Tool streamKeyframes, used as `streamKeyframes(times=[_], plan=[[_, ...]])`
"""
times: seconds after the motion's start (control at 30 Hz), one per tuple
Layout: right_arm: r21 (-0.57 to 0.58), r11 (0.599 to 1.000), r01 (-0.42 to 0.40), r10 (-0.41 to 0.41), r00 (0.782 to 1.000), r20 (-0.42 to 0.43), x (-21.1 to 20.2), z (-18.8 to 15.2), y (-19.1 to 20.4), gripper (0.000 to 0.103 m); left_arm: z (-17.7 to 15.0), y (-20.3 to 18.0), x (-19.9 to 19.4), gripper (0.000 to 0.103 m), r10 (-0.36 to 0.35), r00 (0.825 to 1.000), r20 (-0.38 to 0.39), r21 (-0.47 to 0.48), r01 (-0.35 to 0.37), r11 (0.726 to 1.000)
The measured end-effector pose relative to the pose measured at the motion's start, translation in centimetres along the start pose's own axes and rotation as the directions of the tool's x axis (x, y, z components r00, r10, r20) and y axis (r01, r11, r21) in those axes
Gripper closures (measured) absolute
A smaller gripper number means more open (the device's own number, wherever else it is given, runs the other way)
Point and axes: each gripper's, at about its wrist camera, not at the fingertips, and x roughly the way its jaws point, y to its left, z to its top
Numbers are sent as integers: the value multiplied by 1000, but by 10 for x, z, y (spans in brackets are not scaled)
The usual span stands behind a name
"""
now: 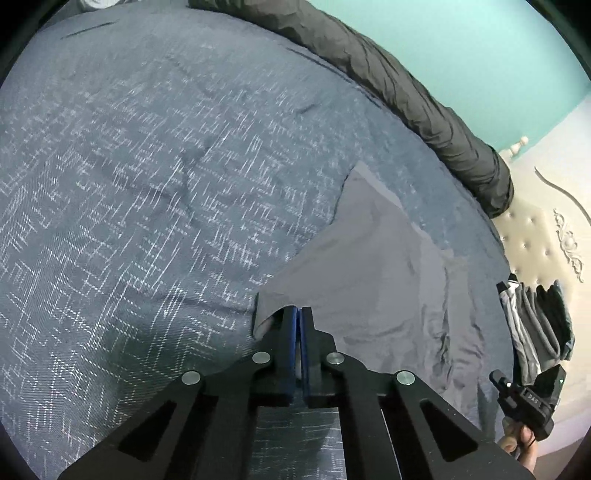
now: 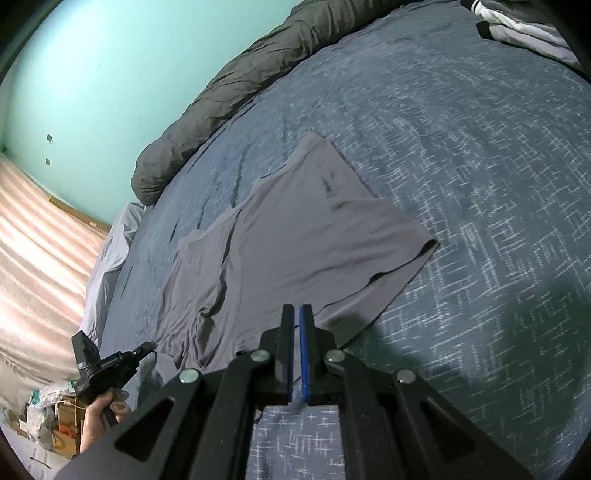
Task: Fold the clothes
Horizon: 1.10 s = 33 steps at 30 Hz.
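Grey garment [image 2: 295, 236] lies spread and partly creased on the bed [image 2: 461, 184], which is covered in a blue-grey patterned cover. It sits toward the bed's edge on the headboard side, well apart from the long dark rolled bedding [image 2: 221, 88] that runs along the far edge against the turquoise wall [image 2: 92, 81].

Left tongs [image 1: 297, 314]: jaws fully closed, blue pads together, pinching a lifted corner of the grey garment [image 1: 369, 266] at its near edge. The fabric curls up over the fingertips there.

Right tongs [image 2: 296, 314]: jaws drawn together, only a thin slit between the pads. The tips stand over the garment's near hem; a thin dark thread or sliver of cloth shows between the pads, but whether fabric is truly gripped cannot be told.

A stack of folded clothes [image 1: 535, 321] lies by the padded headboard [image 1: 535, 236]. A pile of light clothing [image 2: 524, 29] sits at the bed's far corner.
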Motion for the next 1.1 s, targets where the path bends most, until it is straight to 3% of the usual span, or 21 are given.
streamKeyframes(times=[0.33, 0.63, 0.7, 0.83, 1.1], plan=[[25, 1000, -2, 2, 1000, 19, -8, 7, -12, 101, 9, -22, -11, 102, -21, 999, 49, 40, 19, 999], [39, 999, -9, 7, 1000, 26, -10, 9, -17, 101, -3, 17, -14, 100, 108, 994, 10, -47, -107, 993], [39, 999, -10, 9, 1000, 24, -9, 10, -17, 101, -3, 22, -18, 82, 114, 993, 15, -60, -113, 992], [30, 999, -13, 12, 1000, 17, -6, 8, -15, 101, -3, 26, -26, 59, 92, 995, 34, -74, -89, 993], [24, 1000, -9, 9, 1000, 7, -2, 6, -13, 101, -4, 36, -14, 59, -7, 1000, 8, -142, 8, 990]])
